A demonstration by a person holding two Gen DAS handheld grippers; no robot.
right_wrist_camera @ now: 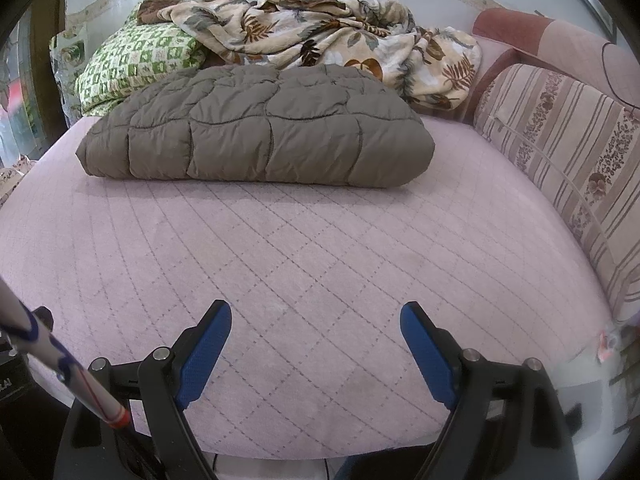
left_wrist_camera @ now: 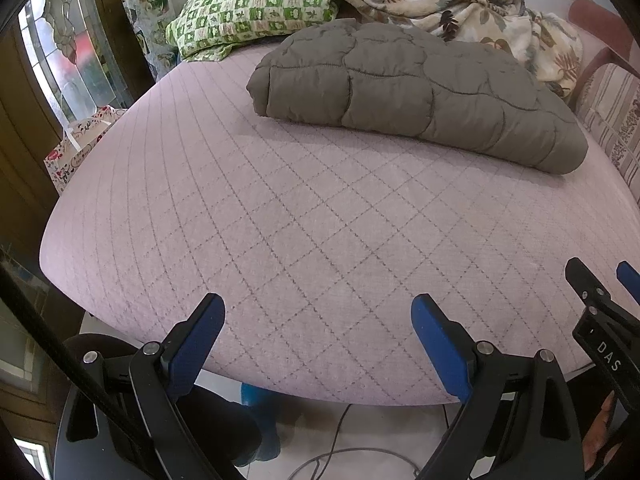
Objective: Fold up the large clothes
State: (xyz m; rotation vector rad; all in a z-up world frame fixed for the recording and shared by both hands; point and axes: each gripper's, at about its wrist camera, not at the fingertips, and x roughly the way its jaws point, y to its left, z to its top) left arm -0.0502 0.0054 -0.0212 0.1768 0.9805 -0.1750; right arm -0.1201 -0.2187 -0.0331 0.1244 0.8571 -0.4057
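A grey-brown quilted garment (left_wrist_camera: 420, 92) lies folded into a thick bundle at the far side of the pink quilted bed (left_wrist_camera: 280, 220). It also shows in the right wrist view (right_wrist_camera: 256, 136). My left gripper (left_wrist_camera: 318, 308) is open and empty, above the near edge of the bed, well short of the bundle. My right gripper (right_wrist_camera: 316, 316) is open and empty, also at the near edge. The right gripper's fingers (left_wrist_camera: 592, 284) show at the right side of the left wrist view.
A green checked pillow (right_wrist_camera: 136, 64) and a crumpled leaf-print blanket (right_wrist_camera: 332, 36) lie behind the bundle. A striped cushion (right_wrist_camera: 568, 152) lines the right side. Cables (left_wrist_camera: 340, 452) lie on the floor below the bed's front edge. A window and a gift bag (left_wrist_camera: 76, 148) are at left.
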